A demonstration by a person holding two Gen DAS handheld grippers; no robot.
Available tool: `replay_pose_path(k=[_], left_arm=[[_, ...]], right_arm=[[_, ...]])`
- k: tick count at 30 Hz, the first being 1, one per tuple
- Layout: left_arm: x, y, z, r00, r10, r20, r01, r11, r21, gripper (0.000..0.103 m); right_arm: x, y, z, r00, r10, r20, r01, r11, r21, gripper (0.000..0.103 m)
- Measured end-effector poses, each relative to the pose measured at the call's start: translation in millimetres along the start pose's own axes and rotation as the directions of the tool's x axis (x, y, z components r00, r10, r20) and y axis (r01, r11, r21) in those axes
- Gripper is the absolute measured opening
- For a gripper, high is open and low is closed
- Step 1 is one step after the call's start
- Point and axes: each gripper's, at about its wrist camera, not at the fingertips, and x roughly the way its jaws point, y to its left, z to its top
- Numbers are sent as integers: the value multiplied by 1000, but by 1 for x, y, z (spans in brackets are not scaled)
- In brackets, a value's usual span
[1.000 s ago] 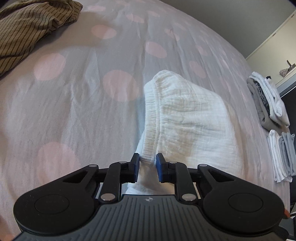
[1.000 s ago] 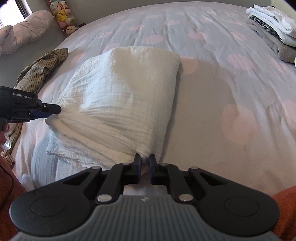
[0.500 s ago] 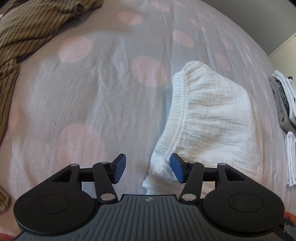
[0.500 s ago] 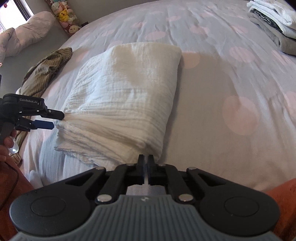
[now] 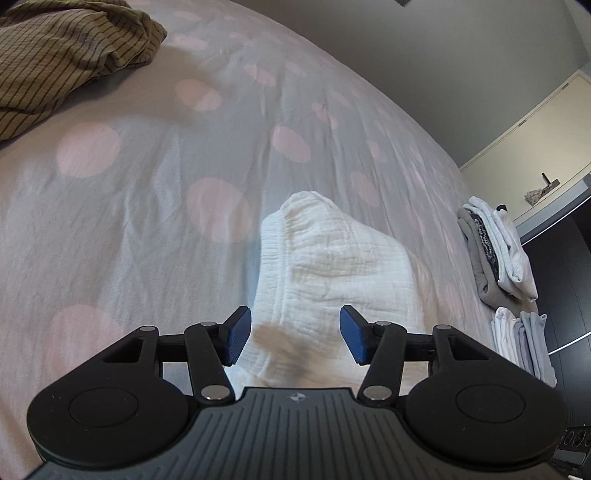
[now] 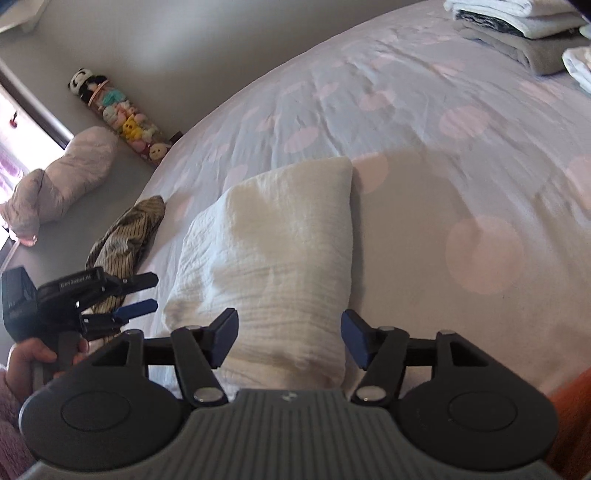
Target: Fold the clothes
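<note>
Folded garment (image 6: pixel 273 258) on bed (image 6: pixel 461 155), striped garment (image 6: pixel 125 240) left, stacks (image 6: pixel 524 33) far right.

A wide bed fills most of the room, covered by a pale lilac bedspread (image 6: pixel 461 155) printed with large pink dots and lightly creased. Behind it stands a plain grey wall (image 5: pixel 424 51). At the left, bright daylight comes through a window (image 6: pixel 14 140) with a dark frame. A lilac pillow (image 6: pixel 62 173) lies near it, beside a row of small soft toys (image 6: pixel 122 114) along the wall. At the far right stands a cream door or cupboard panel (image 5: pixel 535 125), next to dark furniture (image 5: pixel 569 295).
</note>
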Motion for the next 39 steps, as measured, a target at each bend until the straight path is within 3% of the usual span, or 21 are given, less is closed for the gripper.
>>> replay_pose_path(k=[5,10,20,26,28,32,39], left_arm=[[16,-3,4,999,35,-19,-34,998,44,52],[30,1,9,999,41,-29,-39,997,74,53],[65,6,8,994,47,-98,-36,994,105,56],[75,7,7,994,22,-109,-12,996,93,68],[77,2,6,994,13,-111,0,993,114,79],[81,-13,-1,994,64,-92,-41,972,232,82],[79,-8,2,994,43,-96,-24,980,198,82]], right_arm=[[12,-5,25,1000,-18,25,17,999,35,75],[36,-23,45,999,-38,21,36,997,73,75],[76,-44,47,999,-9,-42,15,989,145,75],[94,-40,46,998,19,-54,-14,995,104,77],[99,-38,46,998,32,-52,-27,995,92,82],[103,-37,45,998,49,-43,-45,996,75,84],[104,-39,46,997,70,-32,-67,994,90,85]])
